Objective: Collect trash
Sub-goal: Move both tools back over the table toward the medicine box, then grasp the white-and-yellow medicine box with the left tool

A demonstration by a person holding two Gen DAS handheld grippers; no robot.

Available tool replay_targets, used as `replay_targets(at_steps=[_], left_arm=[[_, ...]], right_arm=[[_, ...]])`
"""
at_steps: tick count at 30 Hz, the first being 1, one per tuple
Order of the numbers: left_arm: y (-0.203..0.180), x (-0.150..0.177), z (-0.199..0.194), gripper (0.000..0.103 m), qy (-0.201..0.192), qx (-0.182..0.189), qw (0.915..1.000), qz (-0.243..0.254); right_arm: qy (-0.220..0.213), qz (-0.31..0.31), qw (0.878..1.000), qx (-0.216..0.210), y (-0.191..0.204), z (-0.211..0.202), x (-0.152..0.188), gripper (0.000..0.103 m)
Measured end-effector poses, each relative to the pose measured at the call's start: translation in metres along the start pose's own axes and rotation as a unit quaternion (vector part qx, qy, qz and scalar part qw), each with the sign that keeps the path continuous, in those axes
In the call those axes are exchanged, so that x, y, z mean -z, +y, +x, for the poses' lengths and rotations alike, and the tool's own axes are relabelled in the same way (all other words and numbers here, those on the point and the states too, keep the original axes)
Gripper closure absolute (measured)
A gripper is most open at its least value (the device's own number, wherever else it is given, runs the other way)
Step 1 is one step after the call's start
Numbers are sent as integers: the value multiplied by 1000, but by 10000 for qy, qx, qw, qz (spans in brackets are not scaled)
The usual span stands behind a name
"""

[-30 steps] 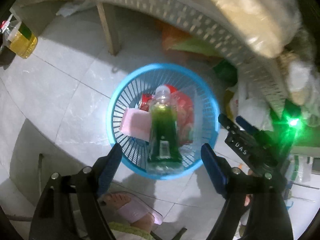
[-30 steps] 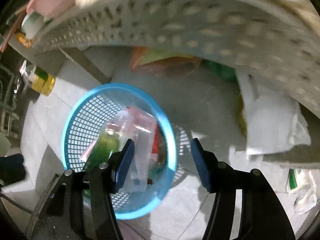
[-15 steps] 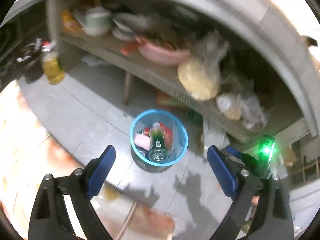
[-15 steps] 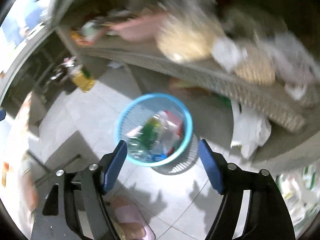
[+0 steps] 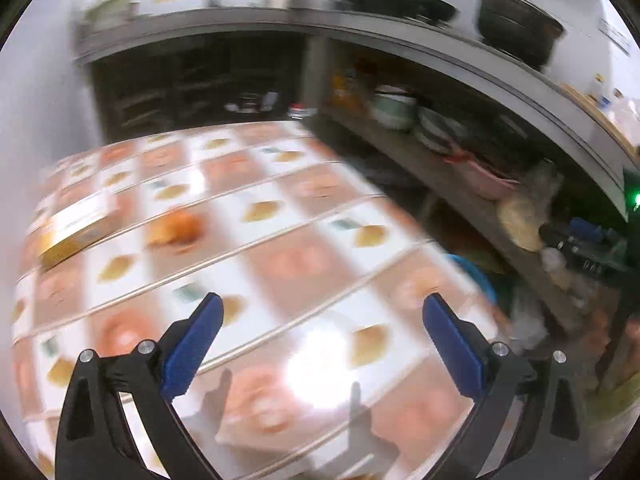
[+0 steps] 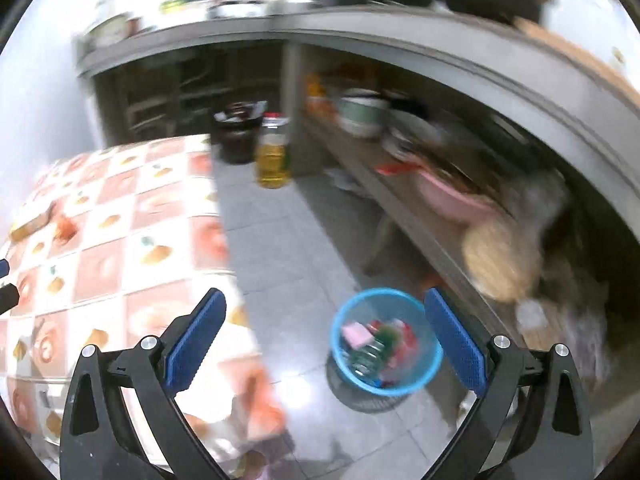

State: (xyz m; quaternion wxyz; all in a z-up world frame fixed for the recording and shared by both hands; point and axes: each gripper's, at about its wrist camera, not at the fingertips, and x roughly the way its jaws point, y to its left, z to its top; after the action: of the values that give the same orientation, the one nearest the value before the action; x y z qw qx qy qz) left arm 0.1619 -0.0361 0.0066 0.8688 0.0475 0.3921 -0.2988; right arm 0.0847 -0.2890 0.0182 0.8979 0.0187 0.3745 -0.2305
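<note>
My left gripper [image 5: 322, 322] and right gripper [image 6: 324, 318] have just been opening and stand spread wide, nothing between the jaws. Ahead of the left lie an orange scrap [image 5: 176, 228] and a flat box [image 5: 76, 228] on the table [image 5: 304, 264]; the box's long axis runs slantwise. Blur could spoil my aim. The blue basket [image 6: 386, 340] sits below the right, on the floor

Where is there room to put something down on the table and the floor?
The patterned tablecloth is bare in front of the open left gripper, out to the yellow box and orange lump. The grey floor is bare between table edge, oil bottle and blue basket. The low shelf is crowded.
</note>
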Motion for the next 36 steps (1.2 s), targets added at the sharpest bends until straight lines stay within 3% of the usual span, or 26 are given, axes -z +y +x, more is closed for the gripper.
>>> replay_targets(at_steps=[3,7,12,19,24,28,31,36], left_arm=[[48,18,-19,5,-238,-419,9980,-408],[98,30,-34,5,-498,-758,9925,-815],[153,29,-48,5,-857,-1089,9839,-1127],[223,-32,-30,6,-974,-1456,9698,-1700],[267,-91,17,6,-657,-1852,9654,-1715],[301,-118,70,21,157,-1803,9687,-1701],[318,-123,101,38,678,-1832,9658,-1707],[337,-110,138,43,1419,-1461,9609,-1878]], right_arm=[[-101,-544,9983,-207,42,4,-19,8],[-266,-820,9884,-1254,86,2,-40,8],[15,-880,9637,-2520,140,15,-59,8],[478,-947,9353,-3375,213,37,-74,8],[944,-796,9173,-3785,245,68,-88,24],[1318,-892,9039,-3971,271,92,-92,36],[1366,-1124,8978,-4034,291,101,-94,38],[1480,-1480,8889,-4075,317,112,-91,51]])
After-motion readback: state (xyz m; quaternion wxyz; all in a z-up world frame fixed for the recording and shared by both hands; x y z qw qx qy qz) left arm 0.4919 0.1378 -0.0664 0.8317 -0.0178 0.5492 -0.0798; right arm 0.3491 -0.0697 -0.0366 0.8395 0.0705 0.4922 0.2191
